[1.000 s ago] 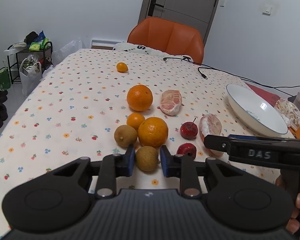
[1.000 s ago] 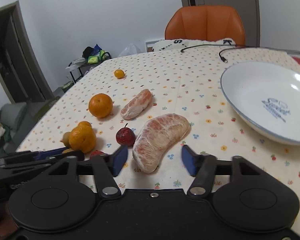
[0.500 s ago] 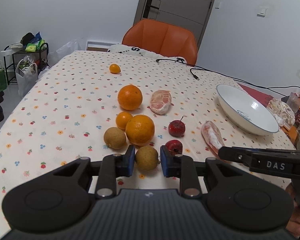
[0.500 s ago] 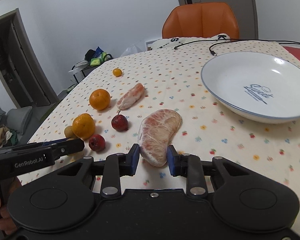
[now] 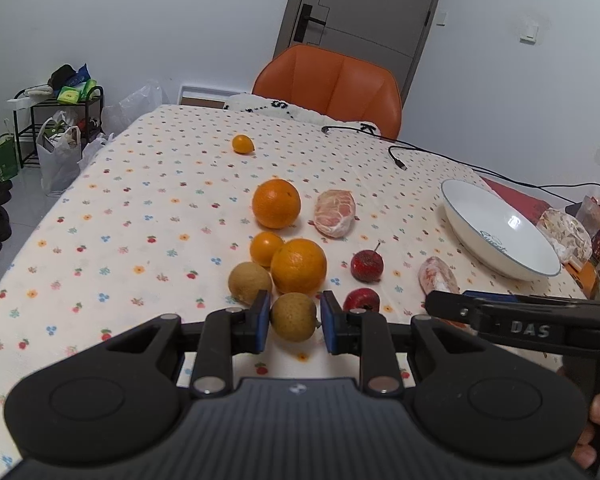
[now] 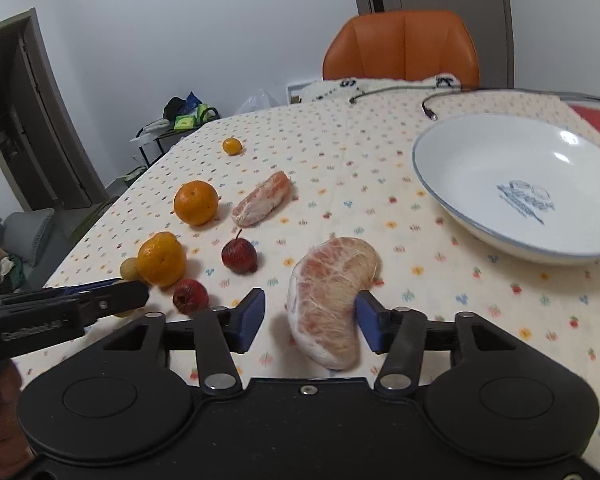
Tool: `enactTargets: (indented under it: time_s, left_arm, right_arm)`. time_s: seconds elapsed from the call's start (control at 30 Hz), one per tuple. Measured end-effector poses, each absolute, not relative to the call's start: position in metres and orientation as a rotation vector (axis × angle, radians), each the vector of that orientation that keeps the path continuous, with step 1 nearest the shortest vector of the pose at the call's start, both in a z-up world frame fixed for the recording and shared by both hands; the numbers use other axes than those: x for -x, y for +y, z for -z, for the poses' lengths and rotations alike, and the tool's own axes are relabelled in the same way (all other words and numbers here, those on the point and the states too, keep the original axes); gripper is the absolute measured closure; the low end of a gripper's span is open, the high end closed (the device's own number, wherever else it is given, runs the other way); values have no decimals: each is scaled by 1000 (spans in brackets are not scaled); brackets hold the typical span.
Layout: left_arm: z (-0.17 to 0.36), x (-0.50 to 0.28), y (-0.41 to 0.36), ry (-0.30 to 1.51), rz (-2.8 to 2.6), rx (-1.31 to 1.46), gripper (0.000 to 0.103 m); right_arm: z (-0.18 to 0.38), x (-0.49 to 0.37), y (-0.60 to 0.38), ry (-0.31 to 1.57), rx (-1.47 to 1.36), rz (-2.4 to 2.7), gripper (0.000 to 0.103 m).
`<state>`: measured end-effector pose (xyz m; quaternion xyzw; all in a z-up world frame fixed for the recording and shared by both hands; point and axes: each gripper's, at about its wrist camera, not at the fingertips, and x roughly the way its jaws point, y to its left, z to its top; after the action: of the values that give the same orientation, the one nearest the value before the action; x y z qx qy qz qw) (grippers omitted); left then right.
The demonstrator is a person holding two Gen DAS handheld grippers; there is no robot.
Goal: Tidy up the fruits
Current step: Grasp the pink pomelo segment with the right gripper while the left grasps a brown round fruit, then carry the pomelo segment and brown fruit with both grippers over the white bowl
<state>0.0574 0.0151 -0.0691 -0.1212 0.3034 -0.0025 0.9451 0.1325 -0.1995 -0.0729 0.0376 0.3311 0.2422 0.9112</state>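
My left gripper (image 5: 294, 320) is shut on a small brown fruit (image 5: 294, 316), low over the flowered tablecloth. Just beyond it sit another brown fruit (image 5: 249, 282), two big oranges (image 5: 298, 266) (image 5: 276, 203), a small orange (image 5: 266, 248) and two red fruits (image 5: 366, 266). My right gripper (image 6: 312, 320) is open around a peeled pomelo segment (image 6: 328, 300). The segment touches the right pad and stands apart from the left one. A second pomelo segment (image 6: 262, 200) lies farther back. The empty white bowl (image 6: 500, 184) is at the right.
A tiny orange (image 5: 242, 144) sits alone near the far end. A black cable (image 5: 396, 152) runs behind the bowl, and a wrapped packet (image 5: 566, 232) lies past it. An orange chair (image 5: 328, 84) stands at the far edge, a shelf with bags (image 5: 56, 128) on the floor at the left.
The right gripper closed on the pomelo segment half a second ago and now stands wider, with a gap at its left pad. The left gripper kept hold of the brown fruit.
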Motion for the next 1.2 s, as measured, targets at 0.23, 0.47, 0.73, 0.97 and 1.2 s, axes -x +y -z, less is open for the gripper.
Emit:
enactTargets:
  time_s: [0.23,0.47,0.73,0.97,1.2]
  left_arm:
    - [66,-57,17,612,5,246,78]
    - [60,-57,8,593,23,232,78]
    - [48,-61,-6,570,53,209,78]
    - [44,-72,-31,573,95,173,78]
    - [41,-85,-54,576,128,151,78]
  right_arm:
    - [74,-139,-202,675,-100,-501,68]
    - [71,-132,-216,669,-145,-534,68]
    - [56,-120,-232,606,-175,-531,68]
    - [41,-115,-262,545,-208,-498,68]
    - [40,-118,-290,523,-236,-455,68]
